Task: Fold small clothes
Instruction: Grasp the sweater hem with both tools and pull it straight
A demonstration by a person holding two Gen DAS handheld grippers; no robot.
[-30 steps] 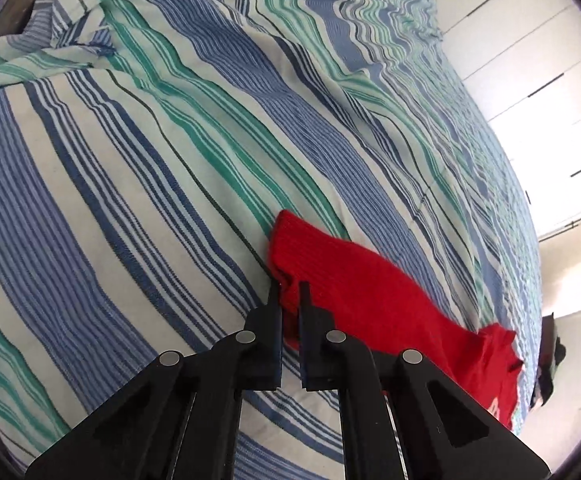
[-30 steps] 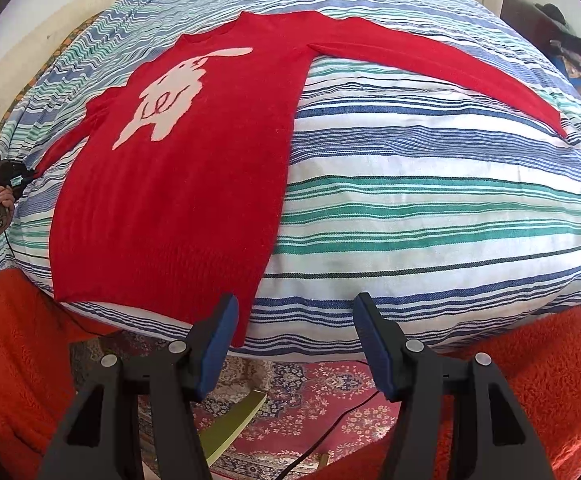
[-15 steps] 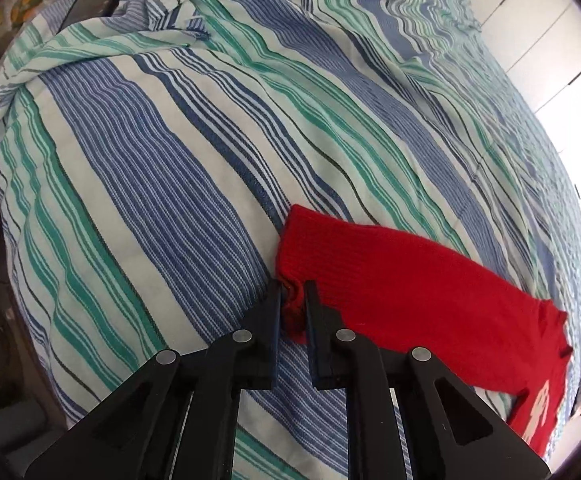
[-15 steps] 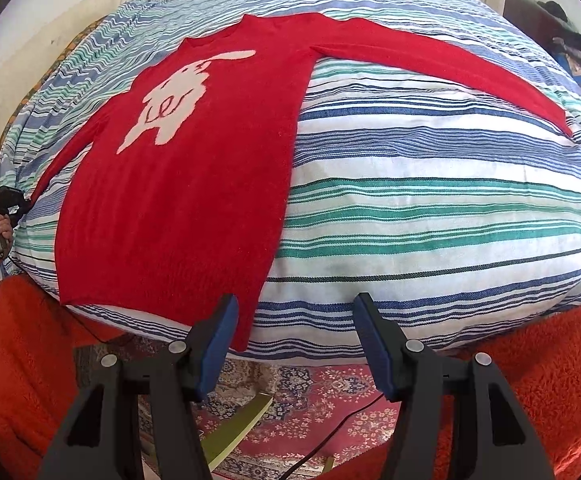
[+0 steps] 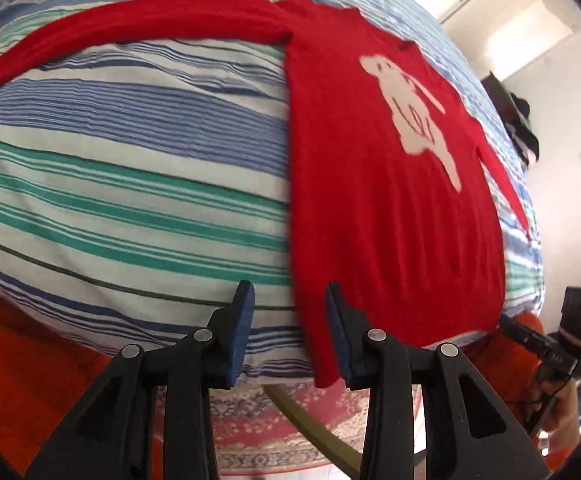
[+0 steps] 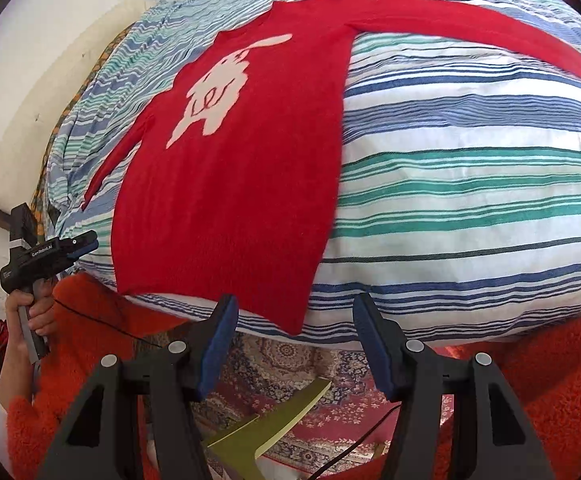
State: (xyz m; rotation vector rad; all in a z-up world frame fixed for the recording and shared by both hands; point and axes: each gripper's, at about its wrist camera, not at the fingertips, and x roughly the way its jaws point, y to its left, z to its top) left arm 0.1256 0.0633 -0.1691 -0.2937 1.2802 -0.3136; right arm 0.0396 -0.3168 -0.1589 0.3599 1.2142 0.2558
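- Red knitted sweater with a white rabbit motif (image 6: 226, 184) lies face up and spread flat on the blue, green and white striped bed cover (image 6: 470, 184), hem at the near edge, both sleeves stretched out sideways.
- Your left gripper (image 5: 289, 330) hangs at the near edge of the bed with its jaws parted and nothing between them; one hem corner of the sweater sits just in front of its blue pads.
- Your right gripper (image 6: 294, 346) is likewise spread wide and empty, hovering off the near edge, with the other hem corner just ahead of its gap.
- Beyond the hem, the body runs up to the neckline toward the far side of the bed.
- Risks, as I judge them:
  - The cover is soft and loose; pinch too deep and you may catch the cover along with the knit, dragging both.
  - The hem corners hang slightly over the near edge, so a careless tug could slide the sweater off the bed.
- Hard to see:
  - One cuff runs out of the right wrist view at the frame edge.
  - The left wrist view is motion-blurred.
  - The fisheye bulges the bed, so true flatness is hard to judge.
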